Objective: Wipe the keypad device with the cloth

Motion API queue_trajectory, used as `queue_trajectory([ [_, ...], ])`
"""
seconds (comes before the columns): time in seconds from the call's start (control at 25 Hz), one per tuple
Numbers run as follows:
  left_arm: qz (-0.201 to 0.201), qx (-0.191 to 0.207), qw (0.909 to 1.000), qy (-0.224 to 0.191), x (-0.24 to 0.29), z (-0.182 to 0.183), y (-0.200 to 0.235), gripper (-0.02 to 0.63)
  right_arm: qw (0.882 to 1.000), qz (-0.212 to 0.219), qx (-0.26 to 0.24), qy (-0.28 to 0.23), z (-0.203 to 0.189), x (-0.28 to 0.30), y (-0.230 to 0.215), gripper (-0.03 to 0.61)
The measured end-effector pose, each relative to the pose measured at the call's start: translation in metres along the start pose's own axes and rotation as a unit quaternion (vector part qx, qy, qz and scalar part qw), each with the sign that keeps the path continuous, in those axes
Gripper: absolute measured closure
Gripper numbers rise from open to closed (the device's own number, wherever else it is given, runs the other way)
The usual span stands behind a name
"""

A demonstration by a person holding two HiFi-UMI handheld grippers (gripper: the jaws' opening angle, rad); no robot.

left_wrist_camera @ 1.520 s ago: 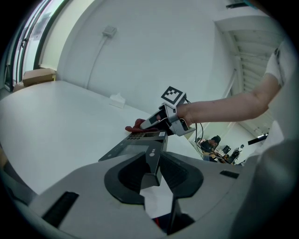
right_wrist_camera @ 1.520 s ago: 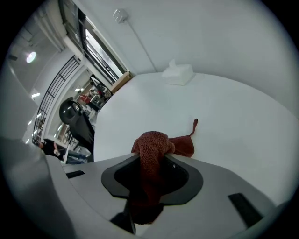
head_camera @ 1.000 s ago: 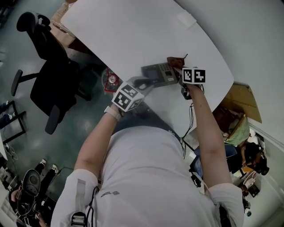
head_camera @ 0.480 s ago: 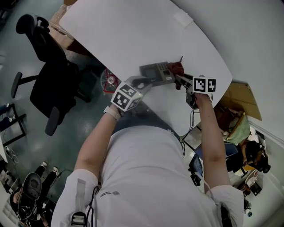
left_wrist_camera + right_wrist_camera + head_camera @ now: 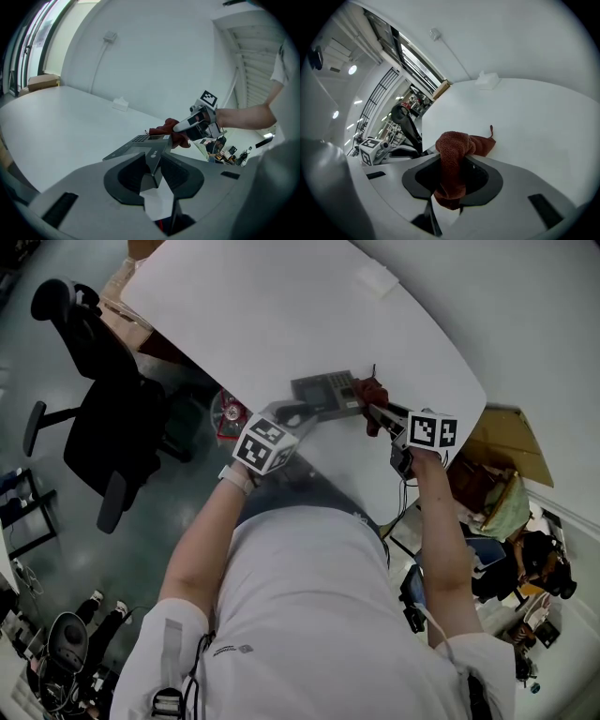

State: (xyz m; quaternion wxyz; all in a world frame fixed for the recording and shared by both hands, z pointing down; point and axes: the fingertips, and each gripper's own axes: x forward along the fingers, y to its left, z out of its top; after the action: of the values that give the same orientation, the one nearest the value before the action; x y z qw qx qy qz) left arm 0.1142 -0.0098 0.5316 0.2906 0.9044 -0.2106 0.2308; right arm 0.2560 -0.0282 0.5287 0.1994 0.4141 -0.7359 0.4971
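The dark grey keypad device [image 5: 323, 391] lies near the white table's [image 5: 281, 315] front edge. My left gripper [image 5: 298, 415] is shut on its near end; in the left gripper view the device [image 5: 136, 146] runs away from between the jaws of that gripper [image 5: 153, 164]. The rust-red cloth [image 5: 375, 395] is bunched at the device's right end, and my right gripper [image 5: 379, 412] is shut on it. In the right gripper view the cloth [image 5: 452, 150] hangs between the jaws of the right gripper [image 5: 452, 176] and trails onto the table. From the left gripper view, the cloth [image 5: 166, 129] touches the device's far end.
A small white box [image 5: 375, 279] sits at the table's far side, seen too as the white box [image 5: 487, 80]. A black office chair [image 5: 94, 399] stands on the floor to the left. Cardboard and clutter [image 5: 506, 451] lie beyond the table's right edge.
My right gripper has drawn the cloth back toward me and to the right, from the device's far right corner to its right end. The left gripper has kept its hold.
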Motion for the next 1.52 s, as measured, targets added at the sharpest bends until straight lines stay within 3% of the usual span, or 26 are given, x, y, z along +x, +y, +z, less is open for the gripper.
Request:
queue_trajectory([
  [0.68, -0.018, 0.004, 0.9998, 0.001, 0.0, -0.003, -0.001, 0.509, 0.993, -0.079, 0.018, -0.088, -0.021, -0.009, 0.025, 0.462],
  [1.0, -0.022, 0.009, 0.9996, 0.011, -0.001, -0.004, -0.002, 0.511, 0.984, -0.079, 0.019, -0.156, -0.008, -0.025, 0.044, 0.462],
  [1.24, -0.016, 0.045, 0.9988, 0.002, -0.021, 0.01, -0.006, 0.511, 0.965, -0.121, -0.028, -0.23, 0.006, -0.05, 0.058, 0.462],
  [1.32, -0.011, 0.069, 0.9971, -0.03, -0.035, 0.03, -0.01, 0.512, 0.955, -0.143, -0.048, -0.254, 0.008, -0.059, 0.066, 0.462],
  [1.52, -0.007, 0.139, 0.9832, -0.118, -0.086, 0.086, -0.016, 0.592, 0.92, -0.195, -0.099, -0.324, 0.02, -0.089, 0.103, 0.462],
])
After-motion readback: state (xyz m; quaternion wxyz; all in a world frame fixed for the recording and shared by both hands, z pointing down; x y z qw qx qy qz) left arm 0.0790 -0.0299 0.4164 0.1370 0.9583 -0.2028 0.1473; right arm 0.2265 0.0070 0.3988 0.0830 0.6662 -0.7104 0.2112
